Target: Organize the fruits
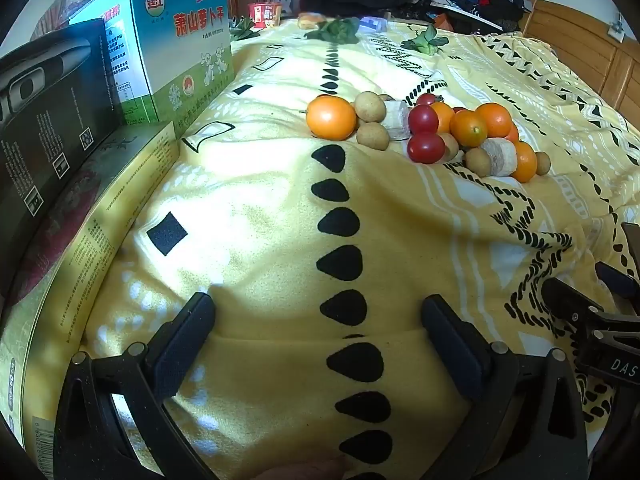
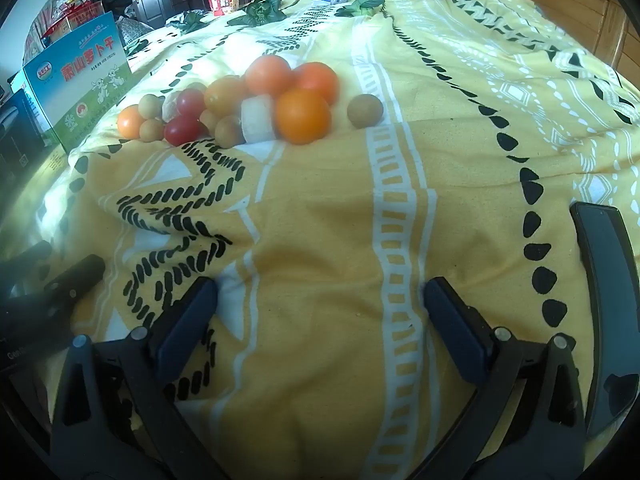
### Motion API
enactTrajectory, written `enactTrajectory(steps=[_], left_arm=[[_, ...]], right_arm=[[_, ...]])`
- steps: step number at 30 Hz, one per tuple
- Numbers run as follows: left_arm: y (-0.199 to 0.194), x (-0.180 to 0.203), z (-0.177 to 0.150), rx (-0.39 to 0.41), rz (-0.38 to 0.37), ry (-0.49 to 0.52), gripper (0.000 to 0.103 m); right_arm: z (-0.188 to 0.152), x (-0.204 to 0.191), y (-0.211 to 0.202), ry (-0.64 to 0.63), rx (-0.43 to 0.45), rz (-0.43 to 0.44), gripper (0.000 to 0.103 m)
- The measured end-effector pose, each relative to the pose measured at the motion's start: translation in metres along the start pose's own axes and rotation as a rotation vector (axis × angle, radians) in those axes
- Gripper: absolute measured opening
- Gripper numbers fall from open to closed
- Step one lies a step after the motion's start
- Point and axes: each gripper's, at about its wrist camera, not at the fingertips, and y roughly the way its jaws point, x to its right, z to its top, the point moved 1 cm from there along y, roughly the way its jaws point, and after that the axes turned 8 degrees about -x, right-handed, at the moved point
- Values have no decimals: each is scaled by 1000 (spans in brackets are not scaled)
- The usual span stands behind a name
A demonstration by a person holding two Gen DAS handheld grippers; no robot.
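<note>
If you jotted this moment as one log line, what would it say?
stage: before first pick | left gripper: open, empty | right gripper: open, empty | fruit pile: untouched on yellow blanket

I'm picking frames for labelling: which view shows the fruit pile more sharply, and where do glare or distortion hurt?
Left wrist view: fruit pile crisp, sunlight washes out the blanket in patches, boxes bend at the fisheye edge. Right wrist view: softer and hazier, pile slightly blurred, edges curved.
</note>
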Motion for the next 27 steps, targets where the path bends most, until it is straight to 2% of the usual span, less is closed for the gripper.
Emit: enactTrajectory(steps=[27], left_arm=[[-3,5,0,-1,-7,-2,103]], right_arm=[[0,1,0,6,3,13,103]])
